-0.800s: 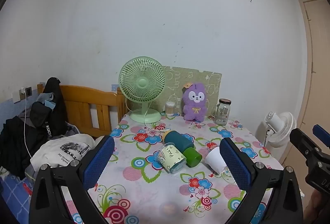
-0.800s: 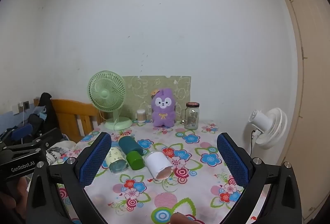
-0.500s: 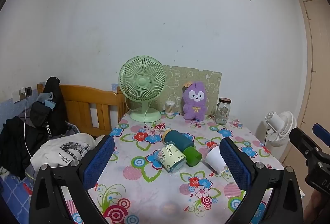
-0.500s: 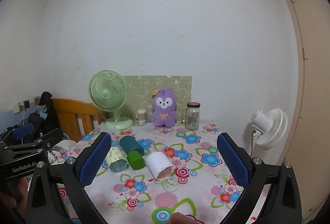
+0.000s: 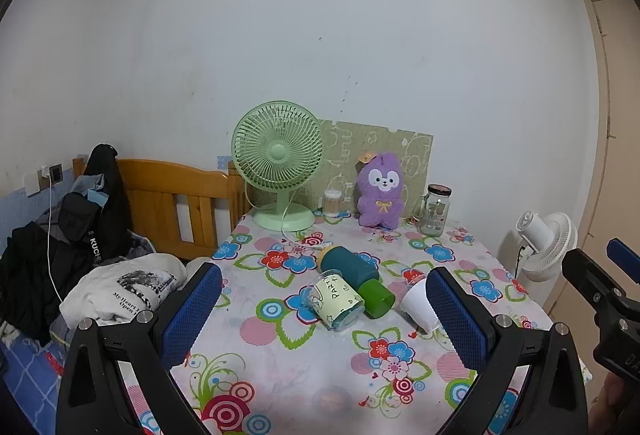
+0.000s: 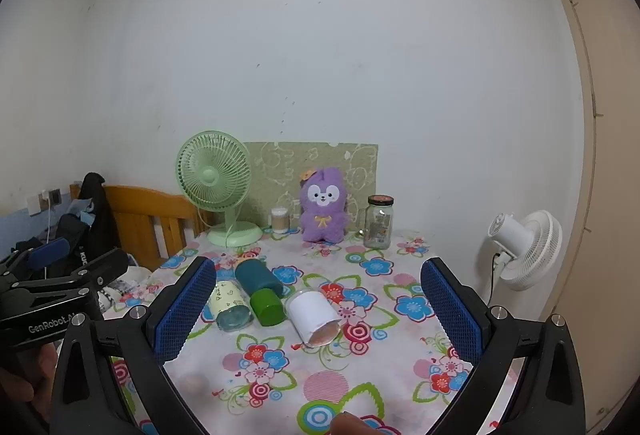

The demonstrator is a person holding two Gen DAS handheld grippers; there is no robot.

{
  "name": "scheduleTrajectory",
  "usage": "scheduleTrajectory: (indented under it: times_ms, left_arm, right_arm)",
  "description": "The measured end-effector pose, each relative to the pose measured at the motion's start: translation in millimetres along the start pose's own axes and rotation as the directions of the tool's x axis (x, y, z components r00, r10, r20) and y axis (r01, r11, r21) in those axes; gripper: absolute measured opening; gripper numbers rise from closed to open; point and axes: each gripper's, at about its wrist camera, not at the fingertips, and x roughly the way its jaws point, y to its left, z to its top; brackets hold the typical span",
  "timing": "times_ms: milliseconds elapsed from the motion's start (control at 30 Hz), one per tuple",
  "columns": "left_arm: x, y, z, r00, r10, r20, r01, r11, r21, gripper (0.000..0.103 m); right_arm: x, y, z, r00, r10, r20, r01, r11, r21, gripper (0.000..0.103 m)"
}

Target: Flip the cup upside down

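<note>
The left gripper [image 5: 323, 311] and right gripper [image 6: 320, 309] both hover above the near edge of the floral counter [image 6: 360, 387], jaws spread wide and holding nothing; three cups lie on their sides mid-counter, just beside one another: the pale printed cup [image 6: 230, 305], the teal-and-green cup [image 6: 262, 289], and the white cup [image 6: 314, 315], its mouth facing the near edge.

In the left wrist view, the white cup [image 5: 418, 306] is partly hidden behind a blue pad [image 5: 456, 319], so its mouth cannot be seen. The print on the patterned cup [image 5: 336, 301] is cut short, and the contents of the glass jar [image 6: 378, 222] are too small to tell. The near edge of the surface [image 6: 320, 391] is cut off by the frame.
</note>
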Motion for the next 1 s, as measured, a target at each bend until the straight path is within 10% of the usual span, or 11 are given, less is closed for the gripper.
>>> scheduleTrajectory:
  times_ms: [1000]
  left_arm:
    - [7.9, 7.4, -7.6, 0.998, 0.022, -0.052, -0.023, 1.000, -0.011, 0.103]
  right_arm:
    - [8.5, 10.8, -9.0, 0.999, 0.023, -0.036, -0.024, 0.999, -0.025, 0.103]
